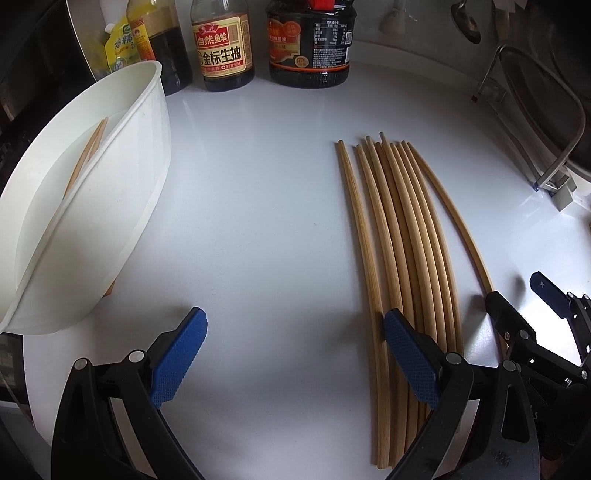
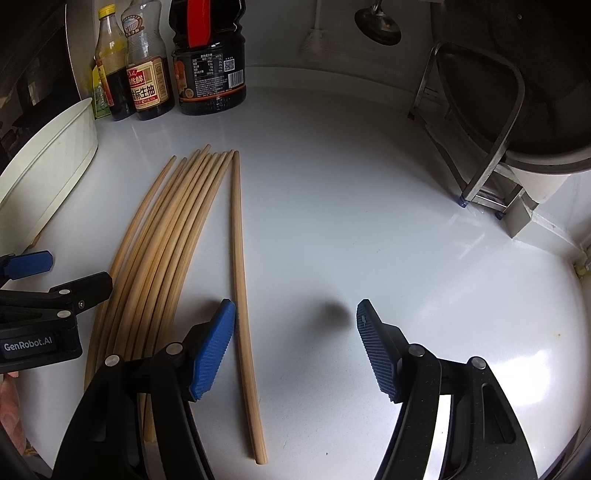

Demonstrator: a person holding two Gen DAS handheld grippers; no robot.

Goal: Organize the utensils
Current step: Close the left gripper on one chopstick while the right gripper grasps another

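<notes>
Several bamboo chopsticks (image 1: 399, 240) lie side by side on the white counter (image 1: 258, 221), also seen as a bundle (image 2: 166, 240) in the right wrist view. My left gripper (image 1: 295, 315) is open above the counter. Its right pad (image 1: 406, 354) hangs over the bundle's left edge. A white tub (image 1: 110, 184) at the left holds two chopsticks (image 1: 86, 155). My right gripper (image 2: 295, 306) is open. One separate chopstick (image 2: 240, 295) runs just inside its left pad (image 2: 214, 347). Each gripper also shows in the other's view, the right gripper (image 1: 546, 306) and the left gripper (image 2: 62, 273).
Sauce bottles (image 1: 225, 44) stand along the back wall. A metal rack (image 2: 480, 140) with a dark pot (image 2: 546, 74) stands at the right, and a ladle (image 2: 376, 22) hangs behind. The white tub (image 2: 55, 155) borders the left side.
</notes>
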